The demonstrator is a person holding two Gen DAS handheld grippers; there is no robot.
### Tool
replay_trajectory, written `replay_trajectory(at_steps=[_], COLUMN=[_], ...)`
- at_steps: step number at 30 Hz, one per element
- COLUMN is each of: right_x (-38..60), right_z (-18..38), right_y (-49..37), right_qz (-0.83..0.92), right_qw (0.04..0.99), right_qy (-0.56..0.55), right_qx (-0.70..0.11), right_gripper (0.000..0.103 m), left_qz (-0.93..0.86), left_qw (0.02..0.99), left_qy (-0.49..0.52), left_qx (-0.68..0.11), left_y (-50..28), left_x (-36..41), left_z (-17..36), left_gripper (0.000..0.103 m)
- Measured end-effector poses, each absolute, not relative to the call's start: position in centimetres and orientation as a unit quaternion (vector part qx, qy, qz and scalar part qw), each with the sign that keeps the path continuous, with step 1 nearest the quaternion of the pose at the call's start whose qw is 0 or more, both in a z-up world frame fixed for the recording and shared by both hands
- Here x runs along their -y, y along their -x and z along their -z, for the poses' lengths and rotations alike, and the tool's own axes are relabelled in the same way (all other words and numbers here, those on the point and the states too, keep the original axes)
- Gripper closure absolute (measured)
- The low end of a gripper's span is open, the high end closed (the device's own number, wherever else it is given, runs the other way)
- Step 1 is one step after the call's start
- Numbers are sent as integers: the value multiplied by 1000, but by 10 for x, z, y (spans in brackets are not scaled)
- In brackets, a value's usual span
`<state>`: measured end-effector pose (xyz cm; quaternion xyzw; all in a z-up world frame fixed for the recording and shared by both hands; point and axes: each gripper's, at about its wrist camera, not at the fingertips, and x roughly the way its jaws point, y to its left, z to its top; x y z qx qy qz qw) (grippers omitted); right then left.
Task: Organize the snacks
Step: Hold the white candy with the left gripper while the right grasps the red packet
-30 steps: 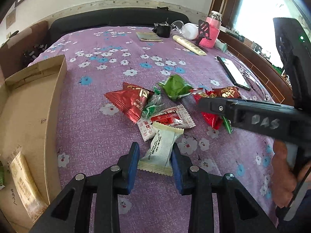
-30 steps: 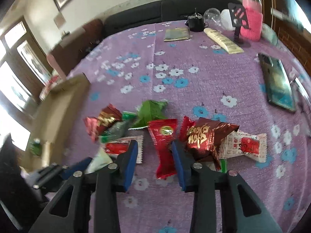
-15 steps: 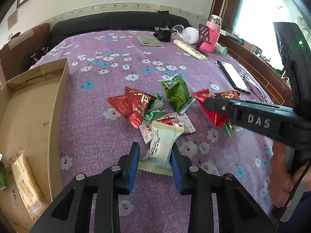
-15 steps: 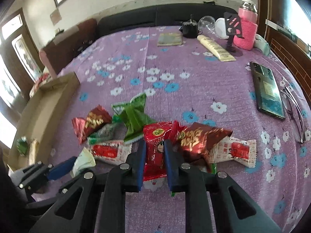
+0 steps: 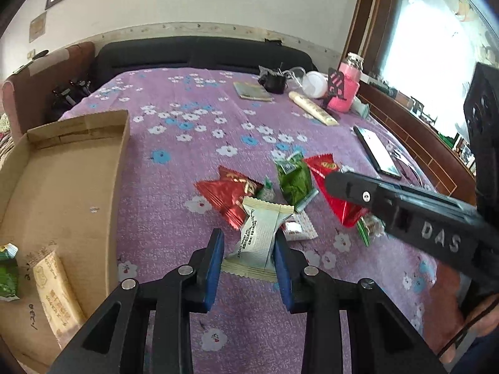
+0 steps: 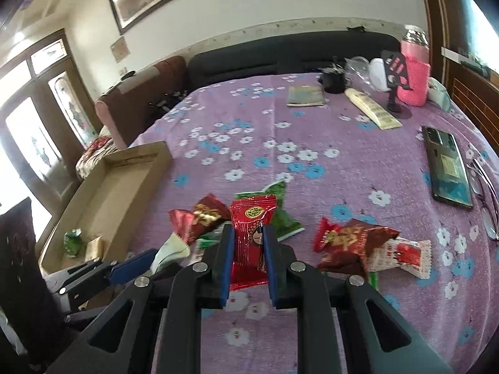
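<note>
My left gripper point(image 5: 248, 251) is shut on a cream-white snack packet point(image 5: 260, 236) and holds it lifted above the purple flowered cloth point(image 5: 174, 193). My right gripper point(image 6: 248, 251) is shut on a red snack packet point(image 6: 251, 237), also lifted; the packet shows in the left wrist view point(image 5: 335, 191) too. On the cloth lie a red packet point(image 5: 229, 191), a green packet point(image 5: 294, 180), a dark red packet point(image 6: 352, 240) and a white-and-red packet point(image 6: 402, 254). A cardboard box point(image 5: 62, 193) at the left holds a beige bar point(image 5: 54, 296) and a green packet point(image 5: 7, 275).
At the far right of the cloth lie a phone point(image 6: 447, 166) and glasses point(image 6: 485, 193). At the back stand a pink bottle point(image 6: 414, 71), a black stand point(image 6: 396, 90), a cream tube point(image 6: 372, 112), a booklet point(image 6: 305, 95) and a black cup point(image 6: 333, 81).
Both grippers have risen, lifting their packets off the cloth. The right gripper closed on the red packet during the last second. The left gripper kept its hold on the cream packet.
</note>
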<state>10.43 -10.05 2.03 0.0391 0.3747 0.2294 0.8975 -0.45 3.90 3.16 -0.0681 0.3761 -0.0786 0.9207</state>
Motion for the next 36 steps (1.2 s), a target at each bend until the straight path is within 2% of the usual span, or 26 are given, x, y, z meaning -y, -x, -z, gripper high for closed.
replay_trajectory(at_steps=[36], right_x=[103], right_z=[-24], right_y=[-102], right_qz=[-233], right_qw=[901], right_qy=[-53], right_qx=[-361], right_gripper=[86], left_qz=[65], left_qw=[925], left_qy=[71], left_qx=[-366], left_y=[4], left_x=[-44], left_z=[-35], left_gripper=[70])
